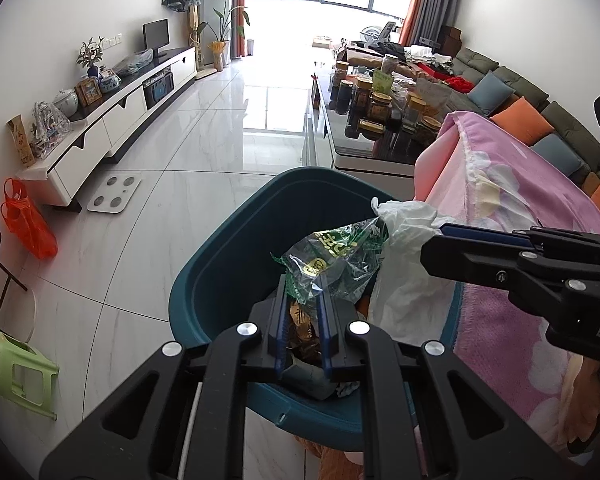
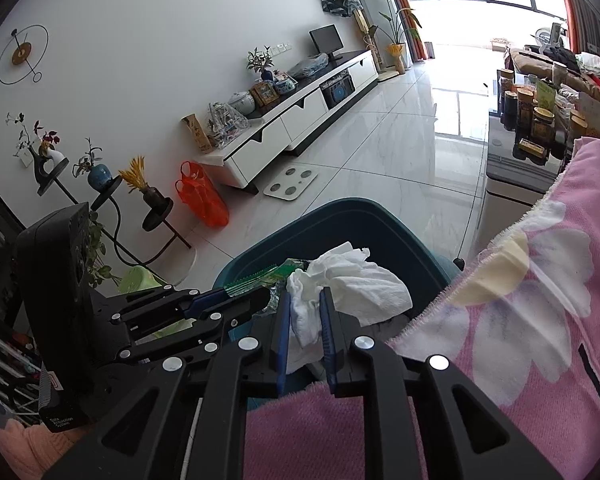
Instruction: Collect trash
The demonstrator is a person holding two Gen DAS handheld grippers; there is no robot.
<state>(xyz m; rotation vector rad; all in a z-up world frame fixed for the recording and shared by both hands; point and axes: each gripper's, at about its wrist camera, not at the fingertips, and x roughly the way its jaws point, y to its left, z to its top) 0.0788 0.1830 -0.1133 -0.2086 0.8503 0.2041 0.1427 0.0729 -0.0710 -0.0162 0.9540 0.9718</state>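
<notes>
A teal bin (image 1: 228,264) is seen on the pale tiled floor (image 1: 180,168), just beside a bed-like surface covered w/ a pink flowered blanket (image 1: 512,184).

Left wrist view: the left claw (image 1: 302,320) is closed on a clear plastic wrapper (image 1: 332,264) w/ green and gold print, held over the bin's opening. The wrapper's long axis runs from the pads up and away to the right, its far end touching the tissue. Dark trash is seen inside the bin under the claw; what it is can't be told. The right claw (image 1: 440,234) enters from the right w/ a crumpled white tissue (image 1: 408,236) at its tips, but the pads' grip isn't clear here.

Right wrist view: that grip is shown plainly; the right claw (image 2: 306,320) is clamped on the tissue (image 2: 352,280), which bunches up and to the right past the tips, over the bin (image 2: 380,216) near the blanket (image 2: 540,300) edge. The left claw (image 2: 236,300) is seen side-on at left, the wrapper (image 2: 260,276) mostly hidden behind it.

Only this view shows the wall clock (image 2: 22,54) and plant stand (image 2: 112,192). An orange bag (image 2: 202,196), white scale (image 2: 290,186) and TV cabinet (image 2: 292,120) appear in both.
</notes>
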